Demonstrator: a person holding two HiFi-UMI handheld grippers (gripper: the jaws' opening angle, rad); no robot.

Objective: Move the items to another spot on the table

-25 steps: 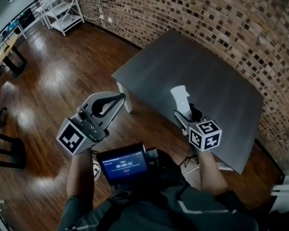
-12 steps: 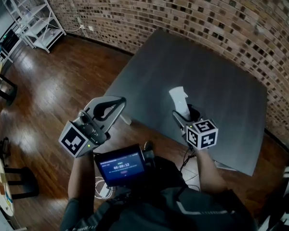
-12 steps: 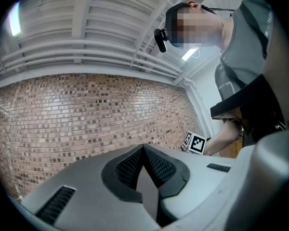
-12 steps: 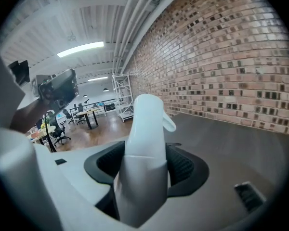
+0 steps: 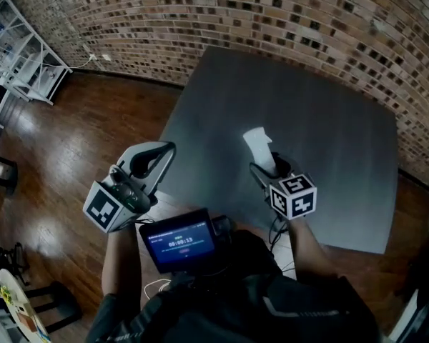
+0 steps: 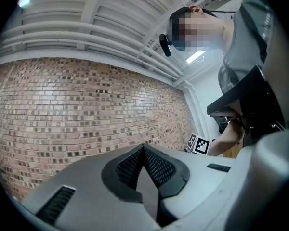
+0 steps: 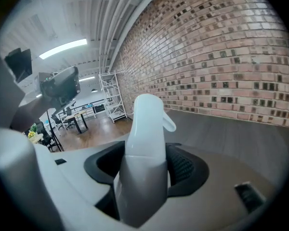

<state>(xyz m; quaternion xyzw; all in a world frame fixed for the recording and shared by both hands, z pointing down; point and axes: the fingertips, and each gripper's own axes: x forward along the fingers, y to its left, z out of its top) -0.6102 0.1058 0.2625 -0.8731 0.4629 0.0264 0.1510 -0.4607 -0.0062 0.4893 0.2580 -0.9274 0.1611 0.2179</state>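
Fingers (image 7: 185, 167) of the right gripper (image 5: 268, 166) clamp a white plastic item (image 5: 256, 143); left gripper (image 5: 164, 150) fingers closed, empty

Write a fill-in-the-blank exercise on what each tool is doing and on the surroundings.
The right tool is shut on a ____ object.
The left tool has its jaws ____, with nothing between them.
The wall behind the grey table is built of ____.
Missing words: white; shut; brick.
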